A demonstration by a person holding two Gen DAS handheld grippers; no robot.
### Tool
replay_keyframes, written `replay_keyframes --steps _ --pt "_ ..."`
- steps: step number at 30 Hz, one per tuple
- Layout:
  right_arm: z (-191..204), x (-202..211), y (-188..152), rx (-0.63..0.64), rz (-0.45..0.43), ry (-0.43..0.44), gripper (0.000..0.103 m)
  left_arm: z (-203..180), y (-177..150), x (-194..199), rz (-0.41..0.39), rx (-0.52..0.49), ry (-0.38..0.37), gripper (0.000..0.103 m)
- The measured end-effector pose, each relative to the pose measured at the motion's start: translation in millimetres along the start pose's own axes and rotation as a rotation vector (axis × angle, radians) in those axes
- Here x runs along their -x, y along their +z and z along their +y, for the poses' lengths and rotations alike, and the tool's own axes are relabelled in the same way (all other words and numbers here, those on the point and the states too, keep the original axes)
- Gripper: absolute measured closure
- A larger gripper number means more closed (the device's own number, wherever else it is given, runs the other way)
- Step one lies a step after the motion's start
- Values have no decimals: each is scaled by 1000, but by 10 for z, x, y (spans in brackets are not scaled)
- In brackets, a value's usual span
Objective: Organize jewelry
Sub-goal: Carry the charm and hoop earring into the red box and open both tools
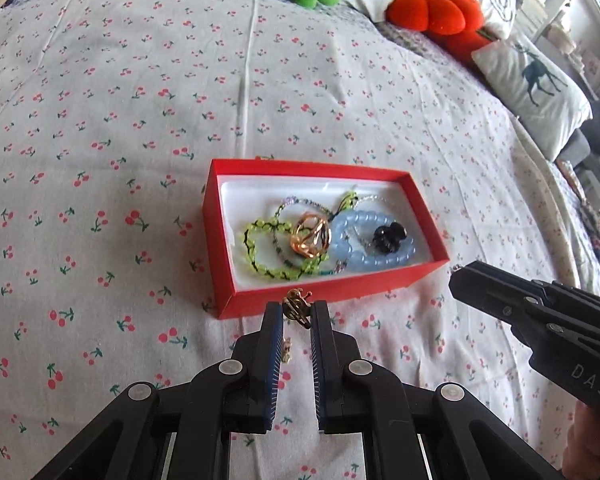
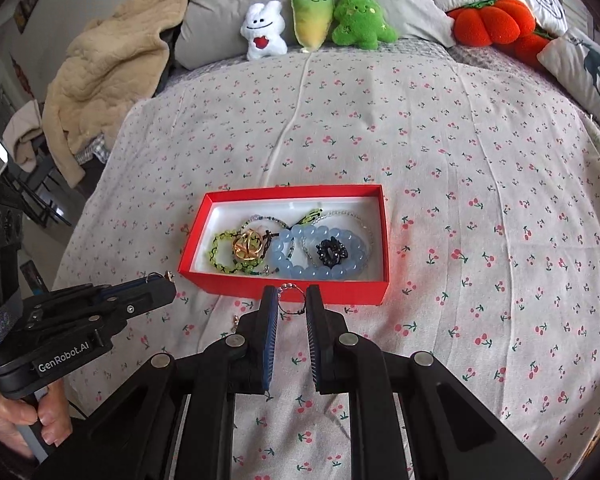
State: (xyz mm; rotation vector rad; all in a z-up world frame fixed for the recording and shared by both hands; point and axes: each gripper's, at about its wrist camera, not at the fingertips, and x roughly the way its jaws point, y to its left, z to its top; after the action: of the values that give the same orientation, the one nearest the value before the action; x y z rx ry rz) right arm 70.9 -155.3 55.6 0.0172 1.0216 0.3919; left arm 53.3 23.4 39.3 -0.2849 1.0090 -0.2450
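Your box (image 2: 288, 292) sits mid-bed (image 2: 460, 160), bracelets (image 2: 320, 254) inside; plush toys (image 2: 320, 20) behind; perhaps an earring (image 2: 235, 321) before it.

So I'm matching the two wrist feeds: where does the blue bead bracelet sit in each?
Left wrist view: blue bead bracelet lies in the right half of the red box, just right of centre frame.
Right wrist view: blue bead bracelet lies right of the box's middle, near centre frame.
Shared landmark: the red box.

One red box (image 2: 284, 294) lies on the bed; inside it are one blue bead bracelet (image 2: 320, 254), one green bead bracelet (image 2: 224, 256), one gold ornament (image 2: 249, 246) and one black piece (image 2: 332, 252). Five plush toys line the headboard: one white (image 2: 263, 32), one yellow-green (image 2: 313, 16), one green tree (image 2: 360, 16), two orange pumpkins (image 2: 490, 22).
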Motion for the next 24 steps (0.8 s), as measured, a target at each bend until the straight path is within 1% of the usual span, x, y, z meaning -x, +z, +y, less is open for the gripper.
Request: replay_keyframes --steps 4,7,15,19,24 --pt "-41 -24 57 -35 -12 -2 88 -19 82 -86 -32 -6 16 95" --pt "-76 -70 82 -52 -17 7 88 -36 119 -162 -59 -22 45 95" --pt "-180 -277 108 -76 0 17 88 6 167 -376 -73 -32 102 95" --pt "-234 -343 128 -93 8 22 88 47 186 -439 -78 -22 103 95" --pt "-278 -394 139 -104 14 23 88 24 188 -458 -92 -38 108 94"
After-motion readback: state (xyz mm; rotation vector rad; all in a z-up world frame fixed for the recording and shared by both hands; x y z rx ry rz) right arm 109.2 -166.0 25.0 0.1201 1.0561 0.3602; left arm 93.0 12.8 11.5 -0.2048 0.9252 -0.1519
